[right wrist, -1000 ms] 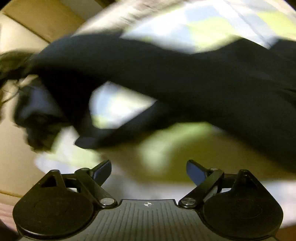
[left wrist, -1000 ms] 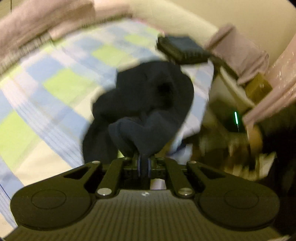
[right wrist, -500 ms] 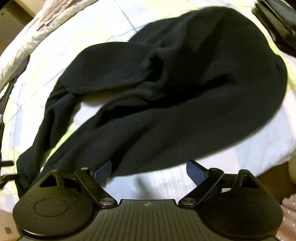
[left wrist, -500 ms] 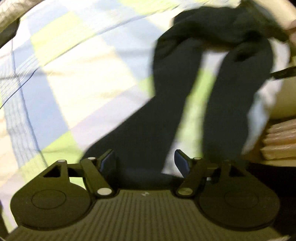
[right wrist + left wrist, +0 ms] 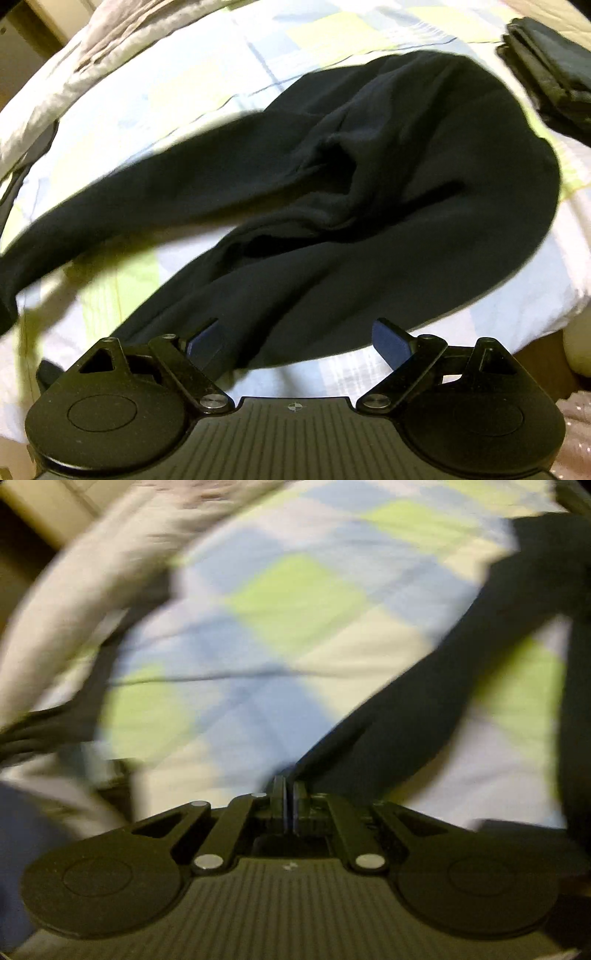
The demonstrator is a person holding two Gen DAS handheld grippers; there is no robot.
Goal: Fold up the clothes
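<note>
Dark navy trousers (image 5: 388, 177) lie spread on a checked bedsheet (image 5: 177, 77). One leg (image 5: 122, 195) stretches out to the left and looks blurred. In the left wrist view that leg (image 5: 417, 705) runs from the upper right down to my left gripper (image 5: 290, 797). Its jaws are closing, almost together, with the leg's end pinched between the fingertips. My right gripper (image 5: 297, 339) hangs open just above the other leg's lower end, the cloth lying under and between its fingers (image 5: 388, 341) without being pressed.
A stack of folded dark clothes (image 5: 554, 66) sits at the far right of the bed. A grey blanket (image 5: 110, 33) is bunched along the far left edge, also the blanket (image 5: 85, 579) in the left view. The bed's near edge is just below my right gripper.
My left gripper opened over a trouser leg, then closed on its end and swung left. In the right view that leg is now drawn out to the left. The right gripper stays open.
</note>
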